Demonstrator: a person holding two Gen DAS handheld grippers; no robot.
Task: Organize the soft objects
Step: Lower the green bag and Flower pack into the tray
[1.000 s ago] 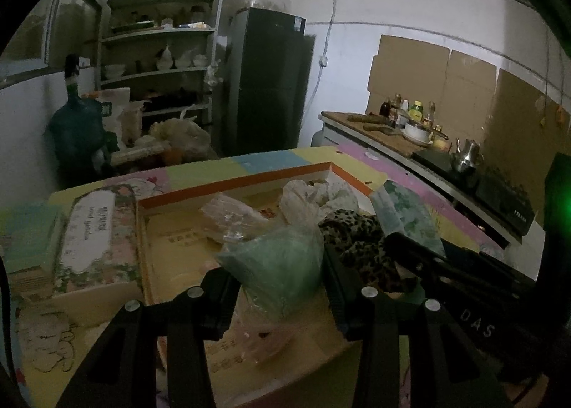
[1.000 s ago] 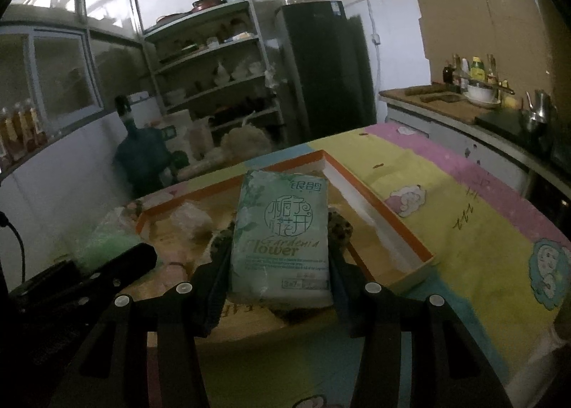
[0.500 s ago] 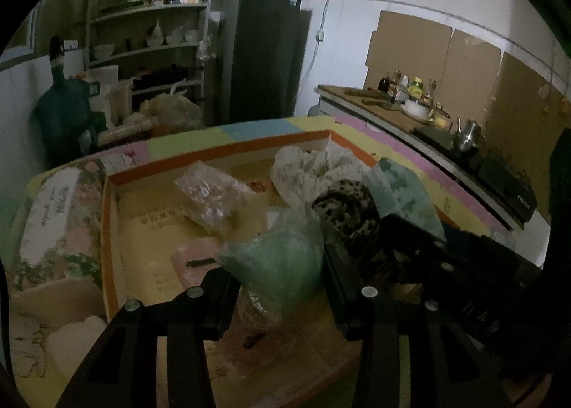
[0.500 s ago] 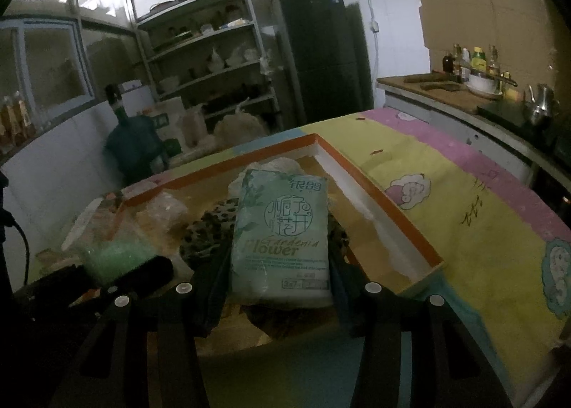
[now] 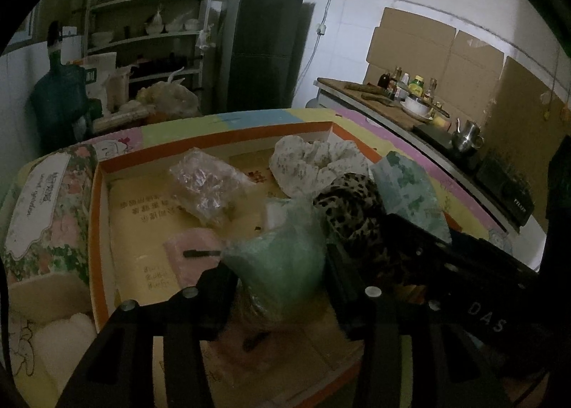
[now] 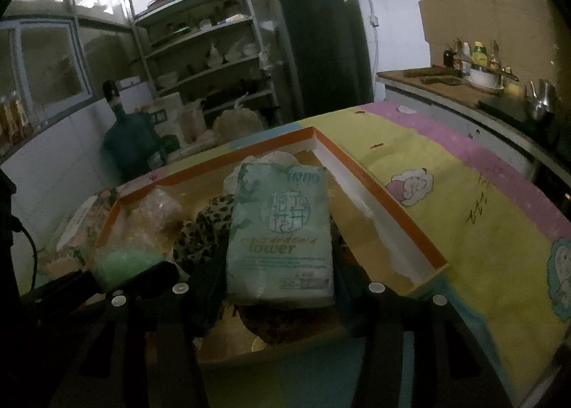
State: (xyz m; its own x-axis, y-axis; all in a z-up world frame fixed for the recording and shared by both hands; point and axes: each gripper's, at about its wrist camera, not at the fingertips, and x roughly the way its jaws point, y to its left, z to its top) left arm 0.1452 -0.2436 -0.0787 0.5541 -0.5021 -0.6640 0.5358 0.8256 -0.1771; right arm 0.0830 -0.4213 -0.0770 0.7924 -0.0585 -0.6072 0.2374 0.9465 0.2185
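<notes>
Pastel tablecloth [image 6: 446,215] carries an orange-rimmed box [image 6: 389,194] — shelves [image 6: 214,51], fridge [image 6: 321,51] behind.

A shallow box [image 5: 100,215] lay on a table [image 6: 464,201], its far corner toward the fridge [image 5: 264,47]. In the box, a crinkled plastic bag [image 5: 207,186] sat left of centre, a patterned cloth [image 5: 314,161] at the far right, and a spotted cloth [image 5: 357,208] just near of it. A flat packet [image 5: 189,258] lay on the box floor, near of the crinkled bag. A tissue box [image 5: 46,201] stood just outside the box's left wall. The left gripper [image 5: 278,286] hung over the near part of the box with a bagged soft bundle [image 5: 282,265] between its fingers; the right gripper [image 6: 278,290], to its right, carried a tissue pack [image 6: 282,233] above the spotted cloth. Shelves [image 6: 207,51] stood left of the fridge, a counter [image 6: 456,90] at the far right.
</notes>
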